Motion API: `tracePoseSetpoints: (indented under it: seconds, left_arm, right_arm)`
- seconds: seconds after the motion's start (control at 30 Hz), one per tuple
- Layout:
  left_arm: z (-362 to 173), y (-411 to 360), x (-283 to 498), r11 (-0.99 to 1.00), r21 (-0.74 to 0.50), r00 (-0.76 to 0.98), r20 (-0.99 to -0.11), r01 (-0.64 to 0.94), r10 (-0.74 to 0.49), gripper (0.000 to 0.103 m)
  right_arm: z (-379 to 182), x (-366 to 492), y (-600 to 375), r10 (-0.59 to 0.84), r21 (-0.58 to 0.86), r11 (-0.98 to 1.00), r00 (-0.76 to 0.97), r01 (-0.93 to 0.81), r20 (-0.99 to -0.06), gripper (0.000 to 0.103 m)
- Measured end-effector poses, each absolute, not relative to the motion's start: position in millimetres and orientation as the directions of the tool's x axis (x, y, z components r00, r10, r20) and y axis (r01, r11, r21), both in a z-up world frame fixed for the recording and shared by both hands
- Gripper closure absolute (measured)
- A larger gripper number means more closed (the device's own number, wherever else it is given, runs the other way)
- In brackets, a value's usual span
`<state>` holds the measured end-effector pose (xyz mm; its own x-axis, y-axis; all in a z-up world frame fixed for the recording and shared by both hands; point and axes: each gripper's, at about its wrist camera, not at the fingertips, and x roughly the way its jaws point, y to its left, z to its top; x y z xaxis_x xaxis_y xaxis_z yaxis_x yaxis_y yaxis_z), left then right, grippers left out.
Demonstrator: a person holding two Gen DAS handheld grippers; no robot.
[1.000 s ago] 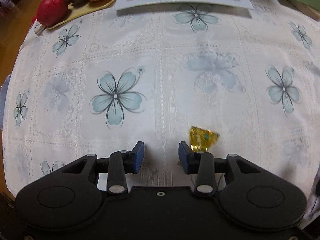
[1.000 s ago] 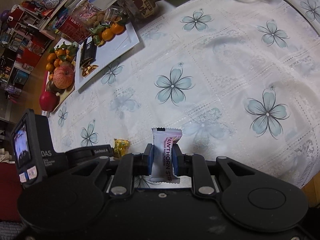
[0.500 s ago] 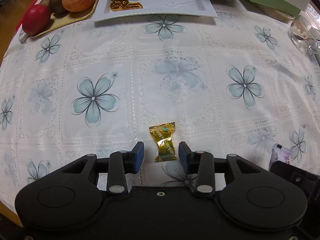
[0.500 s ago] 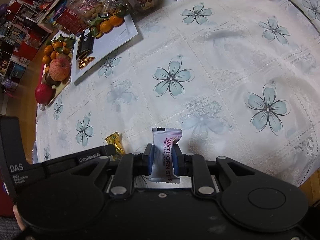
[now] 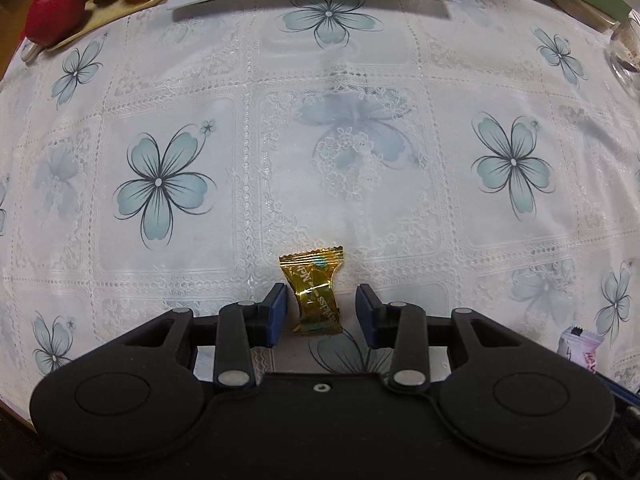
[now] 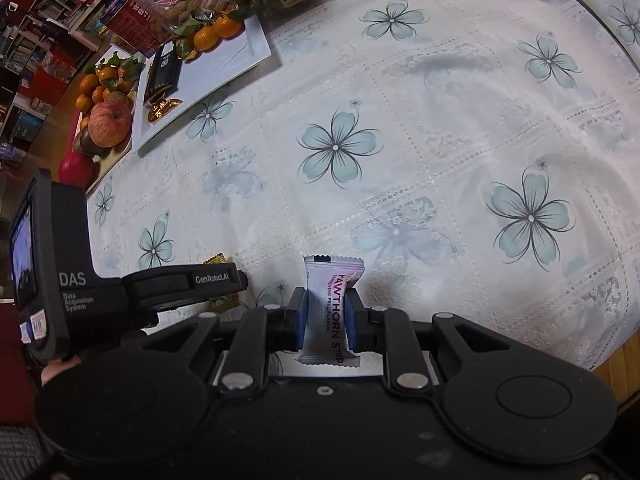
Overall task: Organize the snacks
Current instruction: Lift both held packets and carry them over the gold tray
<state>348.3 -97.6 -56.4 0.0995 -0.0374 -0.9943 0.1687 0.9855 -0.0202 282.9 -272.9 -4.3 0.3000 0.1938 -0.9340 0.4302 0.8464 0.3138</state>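
Having drifted from one o'clock, the gold candy [image 5: 316, 294] is now sitting between my left gripper [image 5: 321, 310]'s closing, not-yet-touching fingers, light, crinkly, slippery, best pinched mid-body, while my right gripper [image 6: 325, 322] is clamping the hawthorn strip [image 6: 330, 312].

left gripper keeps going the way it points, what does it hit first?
The gold candy, lying between its closing fingers, none touching yet. Then the tablecloth right under it; depth is unclear.

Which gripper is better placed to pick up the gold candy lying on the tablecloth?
Left. The gold candy lies between the left gripper's closing jaws, pads not yet touching it. The right gripper is already shut on the hawthorn strip, so it has no room.
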Motion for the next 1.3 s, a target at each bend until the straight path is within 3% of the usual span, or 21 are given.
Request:
tracePoseSetpoints:
  seconds: [0.1, 0.37, 0.77, 1.17, 1.3]
  left_arm:
    - [-54.7, -91.7, 352.9, 0.991, -0.025, 0.083, -0.996, 0.131, -0.036, 0.077]
    - [-28.7, -60.9, 340.4, 0.997, -0.073, 0.061, -0.995, 0.028, -0.074, 0.077]
    - [38.5, -39.0, 246.9, 0.988, -0.146, 0.064, -0.987, 0.056, -0.149, 0.077]
    - [34.9, -33.8, 165.7, 0.990, -0.079, 0.111, -0.989, 0.117, -0.092, 0.077]
    - [29.3, -34.4, 151.3, 0.983, -0.129, 0.089, -0.986, 0.131, -0.141, 0.077]
  right_arm:
    - [-4.9, 282.5, -273.6, 0.191, 0.310, 0.848, 0.298, 0.429, -0.935, 0.082]
    - [-1.3, 277.2, -280.3, 0.192, 0.318, 0.847, 0.311, 0.427, -0.931, 0.082]
    - [10.9, 240.0, -283.1, 0.171, 0.310, 0.883, 0.373, 0.352, -0.912, 0.082]
    - [15.6, 140.0, -279.5, 0.238, 0.373, 0.882, 0.413, 0.287, -0.879, 0.082]
    - [11.5, 110.1, -270.1, 0.205, 0.342, 0.896, 0.418, 0.283, -0.885, 0.082]
